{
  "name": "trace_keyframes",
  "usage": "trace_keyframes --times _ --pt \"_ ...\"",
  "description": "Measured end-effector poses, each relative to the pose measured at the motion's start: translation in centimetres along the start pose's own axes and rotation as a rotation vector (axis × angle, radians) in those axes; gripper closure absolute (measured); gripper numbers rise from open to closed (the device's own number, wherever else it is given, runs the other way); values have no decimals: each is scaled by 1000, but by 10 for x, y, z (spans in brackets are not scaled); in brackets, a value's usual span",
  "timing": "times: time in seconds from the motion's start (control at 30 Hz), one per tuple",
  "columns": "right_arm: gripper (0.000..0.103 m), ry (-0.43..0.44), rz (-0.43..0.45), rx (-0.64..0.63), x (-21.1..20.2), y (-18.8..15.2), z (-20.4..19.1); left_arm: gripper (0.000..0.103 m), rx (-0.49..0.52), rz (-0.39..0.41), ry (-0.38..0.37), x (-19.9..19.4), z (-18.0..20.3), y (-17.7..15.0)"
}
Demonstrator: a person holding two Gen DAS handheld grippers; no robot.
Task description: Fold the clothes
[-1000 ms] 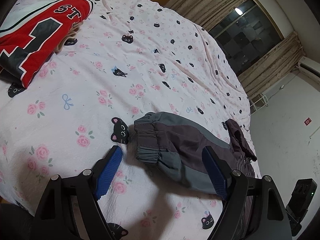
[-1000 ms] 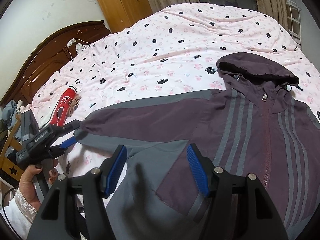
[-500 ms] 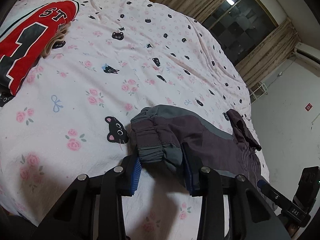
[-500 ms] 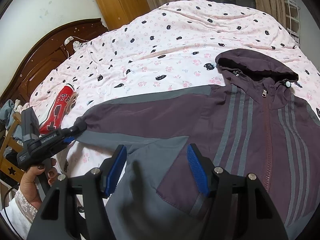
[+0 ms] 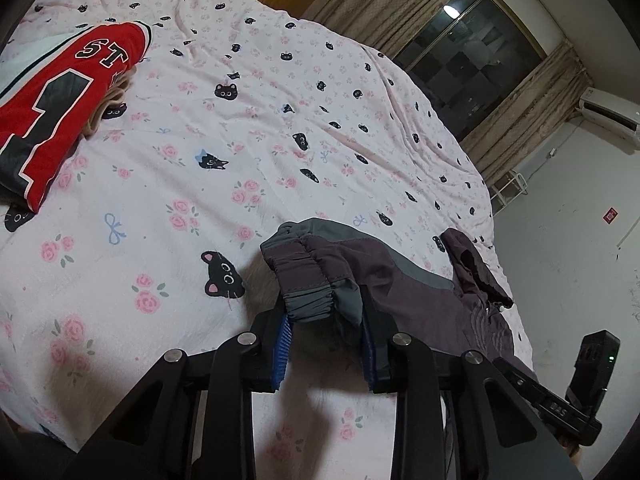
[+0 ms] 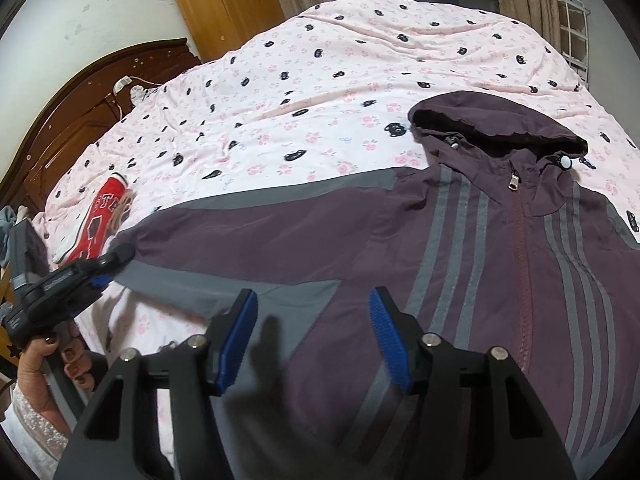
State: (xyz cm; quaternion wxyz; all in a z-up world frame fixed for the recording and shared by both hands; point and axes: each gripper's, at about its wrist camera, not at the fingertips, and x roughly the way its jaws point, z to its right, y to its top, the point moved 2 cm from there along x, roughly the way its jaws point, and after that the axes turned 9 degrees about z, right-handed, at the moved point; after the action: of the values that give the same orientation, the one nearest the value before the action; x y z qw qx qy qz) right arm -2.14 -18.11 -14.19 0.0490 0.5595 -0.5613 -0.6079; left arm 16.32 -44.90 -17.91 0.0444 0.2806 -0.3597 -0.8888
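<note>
one red jersey (image 5: 60, 104) lies well apart from jacket cuff (image 5: 308, 284).

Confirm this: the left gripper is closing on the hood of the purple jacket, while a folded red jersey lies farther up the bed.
Not the hood. The left wrist view shows the left gripper closing around the sleeve cuff of the purple jacket; the hood lies untouched. The folded red jersey does lie farther up the bed.
</note>
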Motion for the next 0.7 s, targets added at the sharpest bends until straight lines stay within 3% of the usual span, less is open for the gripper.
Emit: trace_keyframes --times 0.17,0.37,0.5,0.7 --pt "66 -29 -15 29 22 9 16 77 9 16 0 -2 7 5" --pt "67 -53 -105 46 55 -3 25 77 69 35 11 -6 25 15" --pt "67 -84 -105 -32 60 -10 18 77 140 62 17 -9 47 23" --pt "66 -29 -85 9 51 -6 24 77 241 118 -18 -17 92 40"
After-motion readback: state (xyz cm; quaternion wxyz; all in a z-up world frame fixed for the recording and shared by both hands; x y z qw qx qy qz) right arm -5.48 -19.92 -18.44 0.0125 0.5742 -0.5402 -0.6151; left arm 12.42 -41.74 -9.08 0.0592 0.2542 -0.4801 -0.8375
